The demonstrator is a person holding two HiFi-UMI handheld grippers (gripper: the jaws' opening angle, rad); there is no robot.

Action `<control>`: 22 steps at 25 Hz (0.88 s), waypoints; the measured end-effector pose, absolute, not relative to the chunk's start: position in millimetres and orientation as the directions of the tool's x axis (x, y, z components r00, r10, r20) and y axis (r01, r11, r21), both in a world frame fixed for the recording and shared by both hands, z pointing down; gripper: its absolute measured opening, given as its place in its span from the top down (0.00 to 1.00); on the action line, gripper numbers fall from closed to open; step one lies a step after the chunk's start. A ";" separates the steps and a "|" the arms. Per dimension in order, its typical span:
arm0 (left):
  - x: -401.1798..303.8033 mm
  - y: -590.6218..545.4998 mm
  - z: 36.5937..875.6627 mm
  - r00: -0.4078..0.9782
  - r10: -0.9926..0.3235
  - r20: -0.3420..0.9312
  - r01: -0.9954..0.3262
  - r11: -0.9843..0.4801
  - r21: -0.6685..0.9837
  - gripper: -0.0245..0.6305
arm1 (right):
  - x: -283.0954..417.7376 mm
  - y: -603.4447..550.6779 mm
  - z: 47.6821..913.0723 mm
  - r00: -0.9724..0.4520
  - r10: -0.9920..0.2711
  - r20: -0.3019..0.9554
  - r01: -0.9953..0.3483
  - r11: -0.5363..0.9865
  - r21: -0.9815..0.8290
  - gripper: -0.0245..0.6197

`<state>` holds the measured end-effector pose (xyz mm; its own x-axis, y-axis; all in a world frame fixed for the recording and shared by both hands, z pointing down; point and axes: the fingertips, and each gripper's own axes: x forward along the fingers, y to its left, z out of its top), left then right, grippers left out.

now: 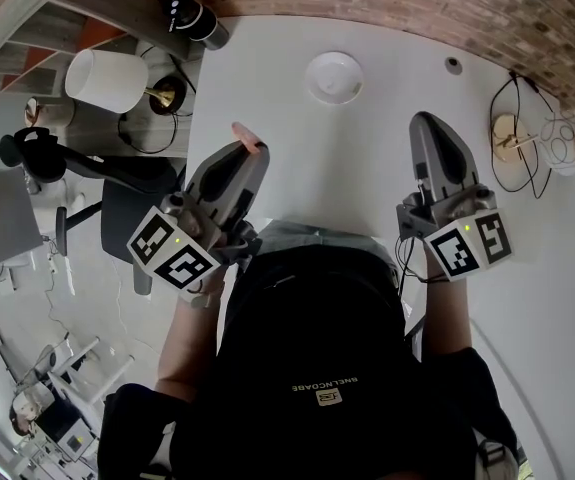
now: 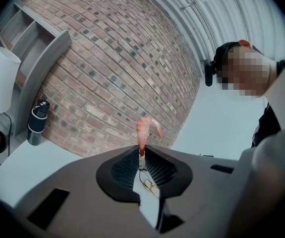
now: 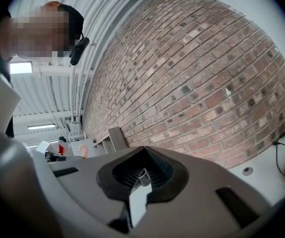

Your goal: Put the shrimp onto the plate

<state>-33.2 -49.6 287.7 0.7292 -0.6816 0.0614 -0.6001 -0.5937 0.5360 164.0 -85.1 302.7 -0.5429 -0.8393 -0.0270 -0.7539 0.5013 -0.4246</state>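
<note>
The left gripper (image 1: 251, 154) had its jaws pressed on one thin end of the shrimp (image 1: 249, 135). The shrimp stood up from the tips, pink and curved, and the left gripper view showed it against the brick wall. It was held in the air near the left edge of the white table (image 1: 367, 188), well apart from the plate (image 1: 312, 78). The plate lay empty near the far edge, a little left of the middle. The right gripper (image 1: 430, 128) hovered over the table with its jaws pressed together on nothing.

To do this step well, I think the left gripper should travel forward and to the right until the shrimp is over the middle of the plate. It should then go low before the jaws spread. The grip takes only a small part, and the shrimp is probably slippery, so a quick swing could throw it off.
</note>
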 end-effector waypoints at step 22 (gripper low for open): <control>-34.4 -99.2 329.6 0.785 -0.605 0.131 -0.521 -0.532 0.668 0.91 | 147.1 -104.4 308.1 -0.490 -0.871 0.026 -0.801 0.438 -0.408 0.96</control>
<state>-34.4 -99.2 329.6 0.7853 -0.6052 0.1309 -0.5211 -0.5318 0.6676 147.1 -104.4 308.1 -0.4898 -0.8714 0.0258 -0.8009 0.4381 -0.4083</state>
